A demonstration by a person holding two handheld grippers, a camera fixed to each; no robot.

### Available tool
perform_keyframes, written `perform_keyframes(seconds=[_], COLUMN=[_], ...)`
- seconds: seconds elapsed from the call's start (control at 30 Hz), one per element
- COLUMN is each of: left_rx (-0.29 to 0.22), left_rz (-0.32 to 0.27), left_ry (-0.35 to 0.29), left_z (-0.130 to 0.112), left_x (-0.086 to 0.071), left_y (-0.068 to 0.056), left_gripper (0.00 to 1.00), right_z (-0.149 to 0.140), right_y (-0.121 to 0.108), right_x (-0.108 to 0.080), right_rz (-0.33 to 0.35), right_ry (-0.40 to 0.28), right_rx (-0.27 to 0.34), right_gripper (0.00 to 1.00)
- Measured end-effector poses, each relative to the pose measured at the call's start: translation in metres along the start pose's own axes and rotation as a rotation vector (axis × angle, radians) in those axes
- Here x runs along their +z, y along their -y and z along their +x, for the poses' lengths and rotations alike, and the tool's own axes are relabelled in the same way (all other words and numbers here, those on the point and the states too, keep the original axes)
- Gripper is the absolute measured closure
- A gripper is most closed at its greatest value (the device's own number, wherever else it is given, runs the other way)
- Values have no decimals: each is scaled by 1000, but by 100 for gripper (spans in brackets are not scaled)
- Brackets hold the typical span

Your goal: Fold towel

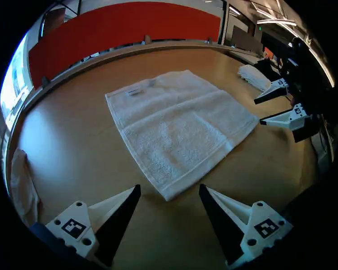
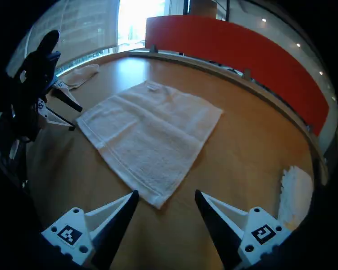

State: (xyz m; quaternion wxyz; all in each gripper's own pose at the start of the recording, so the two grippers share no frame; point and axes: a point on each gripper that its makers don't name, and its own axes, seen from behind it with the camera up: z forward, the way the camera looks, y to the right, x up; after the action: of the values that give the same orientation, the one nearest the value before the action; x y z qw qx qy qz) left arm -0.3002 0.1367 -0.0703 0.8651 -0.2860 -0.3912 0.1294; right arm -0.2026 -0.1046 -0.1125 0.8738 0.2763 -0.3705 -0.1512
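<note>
Where the left gripper view looks across the wooden table (image 1: 70, 148), the near corner of the flat white towel (image 1: 178, 126) lies ungripped between the spread fingers of the left gripper (image 1: 169, 186). In the right gripper view, another corner lies between the parted fingers of the right gripper (image 2: 166, 191).

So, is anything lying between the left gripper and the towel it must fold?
Nothing visible does. The left gripper is open, and the near corner of the towel lies just before its fingers, flat on the table. The other white cloths lie off at the table's edges.
</note>
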Motion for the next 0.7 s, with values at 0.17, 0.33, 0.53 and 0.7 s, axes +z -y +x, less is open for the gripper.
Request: perform_keyframes(seconds=[0.17, 0.33, 0.53, 0.7], left_rx=[-3, 7, 21, 17], left_rz=[-2, 8, 25, 29], left_ry=[6, 12, 21, 29], left_z=[-2, -4, -5, -7], left_x=[3, 3, 3, 1], left_y=[-2, -2, -1, 2], left_gripper=[4, 4, 7, 25], right_z=[-7, -11, -12, -12], right_y=[3, 4, 4, 6], right_x=[0, 0, 1, 1], right_rz=[15, 21, 24, 33], right_ry=[14, 24, 24, 28], right_rx=[6, 1, 2, 7], right_gripper=[7, 12, 19, 34])
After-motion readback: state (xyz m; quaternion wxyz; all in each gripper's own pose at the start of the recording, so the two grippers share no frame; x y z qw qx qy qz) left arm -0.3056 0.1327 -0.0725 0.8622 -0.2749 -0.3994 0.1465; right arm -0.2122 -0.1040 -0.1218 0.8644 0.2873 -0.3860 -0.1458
